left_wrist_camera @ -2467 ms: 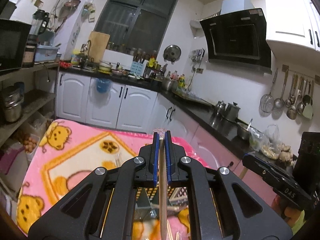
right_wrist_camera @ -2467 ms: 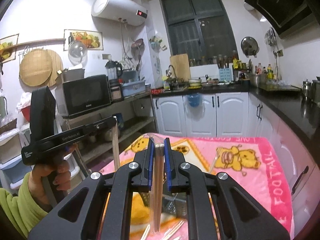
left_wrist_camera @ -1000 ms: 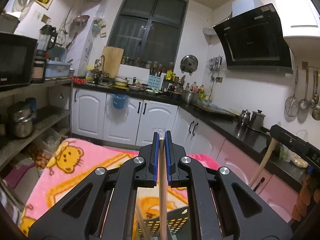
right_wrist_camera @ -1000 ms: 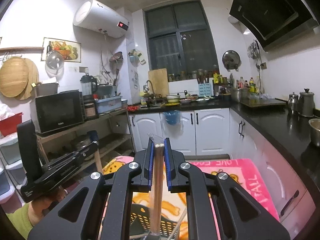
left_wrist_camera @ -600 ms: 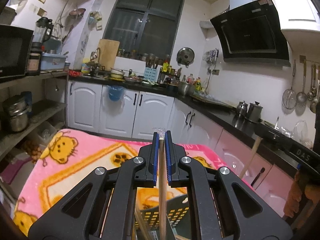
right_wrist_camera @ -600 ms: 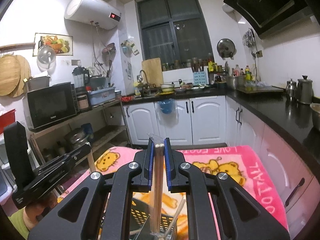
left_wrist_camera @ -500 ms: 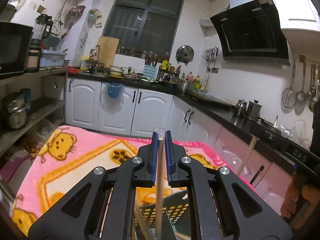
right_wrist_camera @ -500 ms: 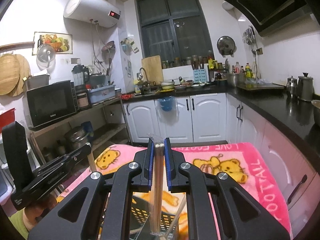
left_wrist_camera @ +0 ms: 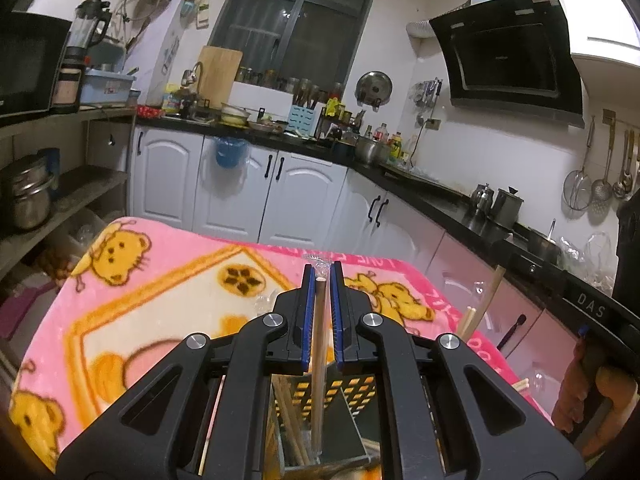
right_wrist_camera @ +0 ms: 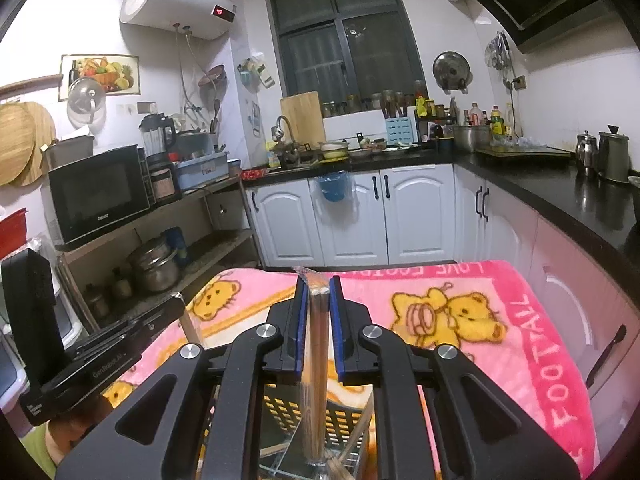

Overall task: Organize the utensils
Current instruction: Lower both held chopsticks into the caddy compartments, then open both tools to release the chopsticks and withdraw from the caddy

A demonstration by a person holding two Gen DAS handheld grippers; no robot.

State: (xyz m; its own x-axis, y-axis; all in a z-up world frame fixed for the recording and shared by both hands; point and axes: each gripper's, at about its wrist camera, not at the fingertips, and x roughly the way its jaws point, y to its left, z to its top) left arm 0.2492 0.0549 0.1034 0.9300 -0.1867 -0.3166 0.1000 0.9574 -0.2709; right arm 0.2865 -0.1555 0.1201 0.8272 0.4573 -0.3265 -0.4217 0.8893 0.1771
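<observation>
Here, landmark: the black perforated utensil basket (left_wrist_camera: 352, 390), standing on the pink bear blanket (left_wrist_camera: 160, 304) that covers the bench.
Left tongs (left_wrist_camera: 320, 312): blue pads slightly parted around a single wooden chopstick (left_wrist_camera: 319, 360); whether they pinch it or have just let go, I cannot tell.
Left stick position: upright, top end level with the pad tips, lower end down inside the basket.
Right tongs (right_wrist_camera: 318, 320): pads bracketing a clear-wrapped bundle of chopsticks (right_wrist_camera: 316, 360); slight gaps show at the sides, so the grip is likewise unclear.
Bundle position: upright, foot inside the basket, just beside loose sticks leaning there.
Key relation: each long axis runs straight down from its tongs into the basket, which sits directly below both; neither side is clearly nearer. My reading is that the coming move is a release and a lift straight up, so the sticks stay standing.
Risk: a sideways pull could tip a stick out over the rim.
Left view only: the right tool's body with its bundle slanting down at the basket's right, and chopsticks already resting in the basket.
Right view only: the left tool gripped in a hand at the basket's left; the plastic wrap on the bundle.
</observation>
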